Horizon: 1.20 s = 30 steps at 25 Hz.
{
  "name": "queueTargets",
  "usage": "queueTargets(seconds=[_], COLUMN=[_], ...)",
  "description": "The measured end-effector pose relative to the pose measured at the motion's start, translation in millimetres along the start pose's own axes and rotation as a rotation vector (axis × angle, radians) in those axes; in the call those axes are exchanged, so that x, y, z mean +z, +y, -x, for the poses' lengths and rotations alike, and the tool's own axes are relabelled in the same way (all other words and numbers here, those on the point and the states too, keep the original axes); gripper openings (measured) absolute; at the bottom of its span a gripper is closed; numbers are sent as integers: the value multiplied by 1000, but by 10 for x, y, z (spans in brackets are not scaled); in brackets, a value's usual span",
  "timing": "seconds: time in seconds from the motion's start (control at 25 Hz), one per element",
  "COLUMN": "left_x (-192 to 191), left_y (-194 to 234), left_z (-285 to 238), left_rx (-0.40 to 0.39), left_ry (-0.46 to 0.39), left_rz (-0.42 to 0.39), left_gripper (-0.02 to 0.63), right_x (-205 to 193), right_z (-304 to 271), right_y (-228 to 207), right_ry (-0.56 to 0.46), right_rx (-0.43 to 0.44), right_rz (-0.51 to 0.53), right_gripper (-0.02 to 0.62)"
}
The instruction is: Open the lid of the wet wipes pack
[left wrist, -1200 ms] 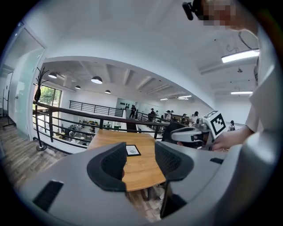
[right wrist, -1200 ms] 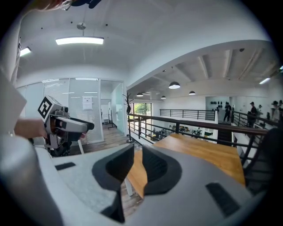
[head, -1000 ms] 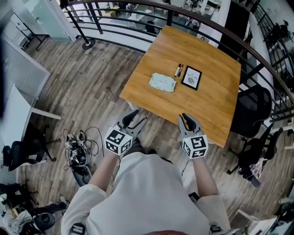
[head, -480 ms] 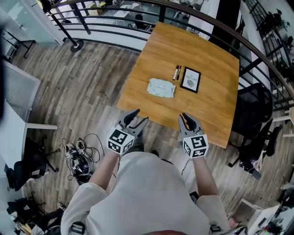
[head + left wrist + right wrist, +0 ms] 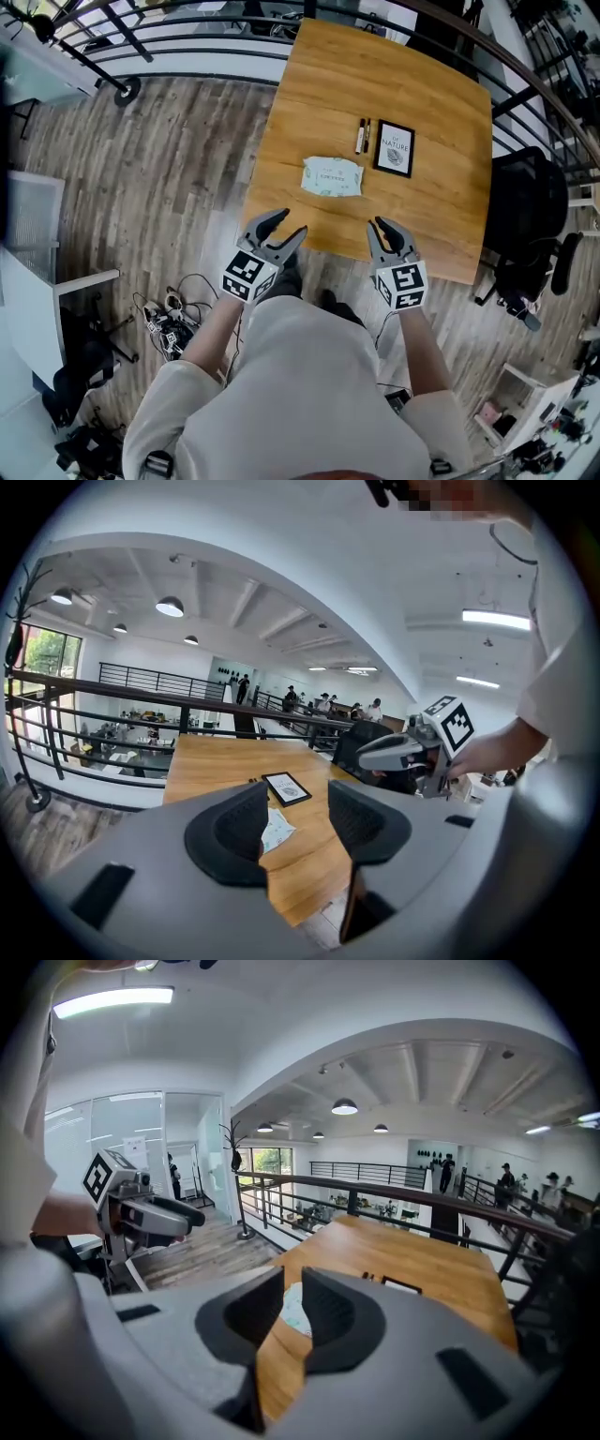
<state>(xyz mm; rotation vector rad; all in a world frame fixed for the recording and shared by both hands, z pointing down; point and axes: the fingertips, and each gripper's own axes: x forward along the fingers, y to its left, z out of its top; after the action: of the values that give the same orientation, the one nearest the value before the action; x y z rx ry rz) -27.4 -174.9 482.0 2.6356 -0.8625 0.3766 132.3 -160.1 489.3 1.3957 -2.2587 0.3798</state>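
Observation:
The wet wipes pack [image 5: 332, 176], pale green and white, lies flat on the wooden table [image 5: 422, 84] a little in from its near edge. My left gripper [image 5: 286, 225] hangs open and empty at that edge, short of the pack and to its left. My right gripper [image 5: 380, 228] is level with it, to the pack's right, its jaws a narrow gap apart with nothing in them. In the left gripper view the pack [image 5: 277, 829] shows between the jaws, far off. The right gripper view has the pack [image 5: 293, 1309] through its gap.
A black-framed picture [image 5: 394, 150] and two pens [image 5: 361, 136] lie just beyond the pack. A black office chair [image 5: 525, 216] stands at the table's right. A black railing [image 5: 187, 37] runs behind the table. Cables [image 5: 169, 314] lie on the floor at the left.
The person has stepped up to the table. Both grippers have come forward and down from over the floor to the table's near edge, jaws unchanged.

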Motion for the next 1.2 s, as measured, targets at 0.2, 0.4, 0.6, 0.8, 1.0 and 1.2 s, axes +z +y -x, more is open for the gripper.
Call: queueTargets(seconds=[0.2, 0.4, 0.6, 0.8, 1.0, 1.2], left_x=[-174, -363, -631, -874, -1063, -1416], left_y=[275, 558, 737, 840, 894, 1061], left_z=[-266, -627, -957, -1264, -1559, -1893], left_rx=[-68, -102, -118, -111, -88, -47], left_ry=[49, 76, 124, 157, 168, 209], left_rz=[5, -17, -26, -16, -10, -53], left_gripper=[196, 196, 196, 196, 198, 202], right_x=[-82, -192, -432, -673, -885, -1107], right_z=[-339, -767, -1101, -1434, -1725, -2077], right_y=[-20, -111, -185, -255, -311, -357], right_ry=[62, 86, 148, 194, 225, 247], right_rx=[-26, -29, -9, 39, 101, 155], right_rz=[-5, 0, 27, 69, 71, 154], right_gripper=[44, 44, 44, 44, 44, 44])
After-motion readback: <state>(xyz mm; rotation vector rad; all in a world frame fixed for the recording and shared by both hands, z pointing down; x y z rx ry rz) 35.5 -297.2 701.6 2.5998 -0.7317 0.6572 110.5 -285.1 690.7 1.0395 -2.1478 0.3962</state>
